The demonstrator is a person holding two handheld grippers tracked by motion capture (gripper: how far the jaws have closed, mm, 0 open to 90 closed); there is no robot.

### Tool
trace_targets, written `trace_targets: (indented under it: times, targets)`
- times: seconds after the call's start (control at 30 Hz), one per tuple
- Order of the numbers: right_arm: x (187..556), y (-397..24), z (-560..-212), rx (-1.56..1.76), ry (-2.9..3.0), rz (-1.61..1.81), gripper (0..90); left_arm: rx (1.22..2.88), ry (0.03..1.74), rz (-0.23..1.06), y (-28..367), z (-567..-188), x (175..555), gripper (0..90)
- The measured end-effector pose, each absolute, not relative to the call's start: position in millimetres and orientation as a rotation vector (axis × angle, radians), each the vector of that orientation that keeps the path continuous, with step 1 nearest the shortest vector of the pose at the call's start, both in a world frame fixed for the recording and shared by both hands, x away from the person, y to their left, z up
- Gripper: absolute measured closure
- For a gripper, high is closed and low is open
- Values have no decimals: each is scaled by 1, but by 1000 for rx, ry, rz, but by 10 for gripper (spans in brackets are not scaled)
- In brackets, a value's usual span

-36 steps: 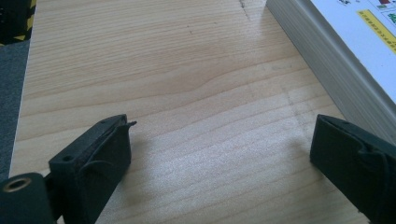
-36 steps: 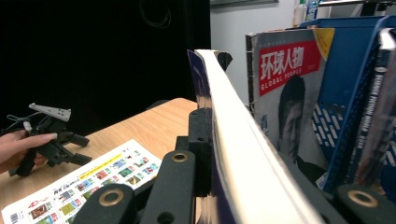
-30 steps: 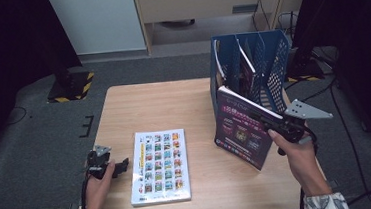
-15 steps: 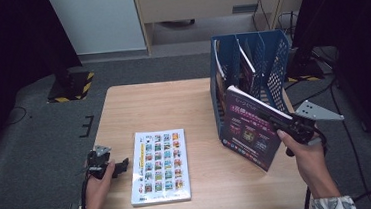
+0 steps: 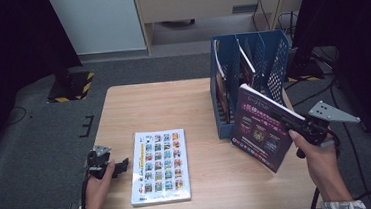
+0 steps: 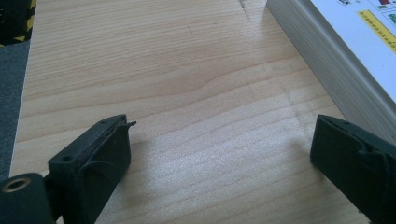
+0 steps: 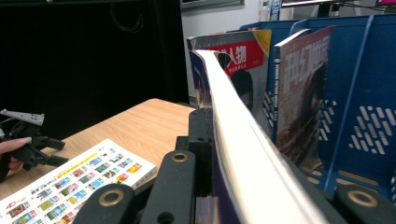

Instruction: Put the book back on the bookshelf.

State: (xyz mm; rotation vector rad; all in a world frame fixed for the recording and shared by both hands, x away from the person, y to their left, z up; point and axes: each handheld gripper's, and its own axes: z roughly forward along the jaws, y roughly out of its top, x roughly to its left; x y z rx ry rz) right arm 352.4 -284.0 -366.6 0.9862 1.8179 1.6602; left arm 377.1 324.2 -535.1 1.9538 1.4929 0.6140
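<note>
A: What does the right gripper (image 5: 295, 125) have?

B: Its jaws are clamped on the edge of a thick purple-covered book (image 5: 261, 126), which stands tilted above the pale wooden table (image 5: 173, 105), just in front of the blue plastic file rack (image 5: 270, 57). In the right gripper view the book's white page edge (image 7: 243, 140) runs up between the two black jaws.

A: Is the book in the rack?

B: No. It is outside, near the front of the rack, with its lower corner close to the tabletop; I cannot tell if it touches.

A: What is in the rack?

B: Two magazines stand upright in its compartments: one with a red cover (image 7: 233, 53) and one with a reddish-brown cover (image 7: 299, 84).

A: And the left gripper (image 5: 120, 166)?

B: It rests low at the near left of the table, jaws wide apart with bare wood between them, just beside a thick white book with a grid of small coloured pictures (image 5: 160, 164) lying flat.
</note>
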Motion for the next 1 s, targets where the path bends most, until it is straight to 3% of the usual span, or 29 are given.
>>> trace_targets:
  times: [1.0]
  targets:
    - [339,-313,-293,1030,1723,1629,827,1952,1487,618,324,-536,377,38]
